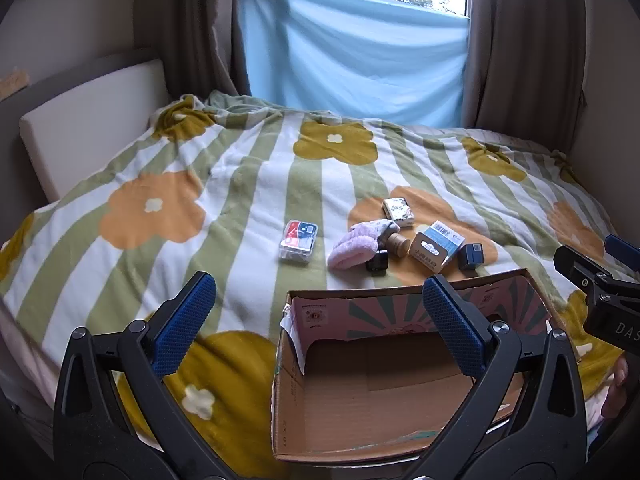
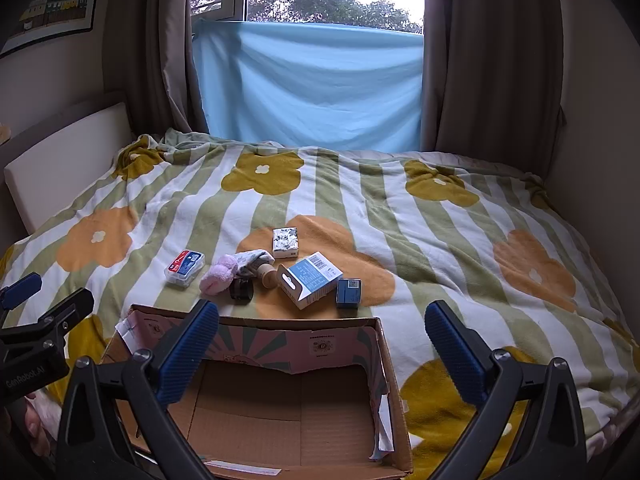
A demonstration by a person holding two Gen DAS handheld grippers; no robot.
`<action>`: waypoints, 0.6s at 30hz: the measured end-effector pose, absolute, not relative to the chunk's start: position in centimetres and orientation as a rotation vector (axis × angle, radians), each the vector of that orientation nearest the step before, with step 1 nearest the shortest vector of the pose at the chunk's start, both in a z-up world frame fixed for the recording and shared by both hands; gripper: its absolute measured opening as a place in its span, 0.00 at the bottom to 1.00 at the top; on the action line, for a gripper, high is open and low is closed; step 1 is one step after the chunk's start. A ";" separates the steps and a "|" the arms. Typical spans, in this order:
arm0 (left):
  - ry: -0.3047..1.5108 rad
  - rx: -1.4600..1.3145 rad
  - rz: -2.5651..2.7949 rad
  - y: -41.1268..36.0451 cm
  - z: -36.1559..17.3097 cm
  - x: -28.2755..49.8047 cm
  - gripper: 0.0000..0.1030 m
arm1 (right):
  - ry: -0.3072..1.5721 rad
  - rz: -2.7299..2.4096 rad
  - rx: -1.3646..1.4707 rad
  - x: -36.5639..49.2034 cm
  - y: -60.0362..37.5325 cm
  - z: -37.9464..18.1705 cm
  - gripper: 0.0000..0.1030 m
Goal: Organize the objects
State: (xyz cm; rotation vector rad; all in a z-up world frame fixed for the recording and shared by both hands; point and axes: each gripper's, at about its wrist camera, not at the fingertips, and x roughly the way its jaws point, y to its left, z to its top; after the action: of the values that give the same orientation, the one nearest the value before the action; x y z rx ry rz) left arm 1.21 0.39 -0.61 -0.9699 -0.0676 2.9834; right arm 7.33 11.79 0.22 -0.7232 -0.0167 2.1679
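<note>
An open, empty cardboard box (image 1: 400, 392) (image 2: 280, 400) sits on the bed close in front of me. Behind it lies a cluster: a clear case with red and blue card (image 1: 298, 240) (image 2: 185, 267), a pink sock (image 1: 354, 248) (image 2: 218, 272), a black jar (image 1: 377, 261) (image 2: 241, 290), a wooden stamp (image 1: 398, 243) (image 2: 267, 276), a blue-white carton (image 1: 436, 249) (image 2: 310, 283), a small dark blue box (image 1: 471, 255) (image 2: 349, 291) and a patterned packet (image 1: 396, 211) (image 2: 285, 242). My left gripper (image 1: 320, 320) and right gripper (image 2: 322, 348) are open and empty above the box.
The bed is covered by a striped flower blanket (image 1: 240, 184) (image 2: 440, 240). A white headboard (image 1: 92, 120) stands left. Curtains and a blue sheet (image 1: 352, 64) hang at the window behind. The other gripper shows at the edge of each view (image 1: 600, 292) (image 2: 40, 332).
</note>
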 end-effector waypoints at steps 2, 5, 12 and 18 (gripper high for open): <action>-0.069 -0.971 2.982 0.4 -0.6 1.2 1.00 | -0.016 2.167 -0.723 7.3 11.8 0.2 1.00; -0.077 -0.977 2.974 0.3 -0.7 1.3 1.00 | -0.016 2.168 -0.722 7.3 11.8 0.2 1.00; -0.095 -0.982 2.971 0.0 -0.8 1.1 1.00 | -0.011 2.146 -0.716 7.3 11.8 0.1 1.00; -0.094 -0.983 2.965 -0.1 -0.8 1.0 1.00 | -0.007 2.140 -0.716 7.2 11.7 0.1 1.00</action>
State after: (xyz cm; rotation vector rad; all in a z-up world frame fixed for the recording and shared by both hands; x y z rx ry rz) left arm 1.03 -0.07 -0.77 -0.9832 -0.0938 2.9650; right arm 7.24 11.71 0.07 -0.7159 -0.0075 2.1395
